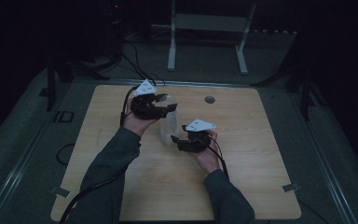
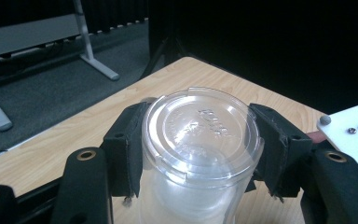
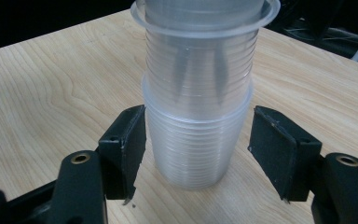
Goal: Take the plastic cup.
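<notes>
At mid-table [image 1: 242, 177]: clear cup stack [image 1: 169, 126], upright, long axis vertical, mouth down. Left gripper [image 2: 200, 154] clamped on its top; right gripper [image 3: 198, 149] straddling its lower part, pads not pressing.

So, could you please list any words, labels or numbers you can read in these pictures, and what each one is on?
Embossed lettering on the clear lid of the plastic cup stack: too faint to read.
Dark marks on the floor left of the table: too blurred to read.
Nothing else carries text.
</notes>
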`<state>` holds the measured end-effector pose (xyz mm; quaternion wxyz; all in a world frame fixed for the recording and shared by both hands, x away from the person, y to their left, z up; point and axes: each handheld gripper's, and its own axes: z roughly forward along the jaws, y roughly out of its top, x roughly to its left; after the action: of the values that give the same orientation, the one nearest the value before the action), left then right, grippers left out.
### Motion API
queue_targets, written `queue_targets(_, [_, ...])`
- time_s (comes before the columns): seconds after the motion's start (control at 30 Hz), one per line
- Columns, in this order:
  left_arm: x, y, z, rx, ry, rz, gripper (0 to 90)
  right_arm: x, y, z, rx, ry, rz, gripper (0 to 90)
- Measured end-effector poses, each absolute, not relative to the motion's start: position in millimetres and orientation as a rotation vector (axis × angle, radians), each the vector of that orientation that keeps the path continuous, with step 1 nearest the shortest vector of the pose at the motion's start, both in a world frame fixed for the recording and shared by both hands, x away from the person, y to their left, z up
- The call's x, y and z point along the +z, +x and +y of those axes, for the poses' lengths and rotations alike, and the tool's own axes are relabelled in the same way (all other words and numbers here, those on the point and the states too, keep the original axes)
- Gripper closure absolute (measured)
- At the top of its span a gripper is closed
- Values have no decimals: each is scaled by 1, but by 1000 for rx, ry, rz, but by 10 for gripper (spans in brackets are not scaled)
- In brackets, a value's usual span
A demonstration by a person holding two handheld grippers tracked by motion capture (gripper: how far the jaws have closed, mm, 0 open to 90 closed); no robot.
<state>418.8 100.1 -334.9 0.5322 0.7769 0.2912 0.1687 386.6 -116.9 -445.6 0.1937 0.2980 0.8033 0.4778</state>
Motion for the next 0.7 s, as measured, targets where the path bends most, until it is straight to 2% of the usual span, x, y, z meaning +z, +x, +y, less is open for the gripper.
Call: queue_targets(0.7, [-316, 412, 103, 410, 1829, 652, 408, -445, 377, -126, 1307, 847, 2246, 359])
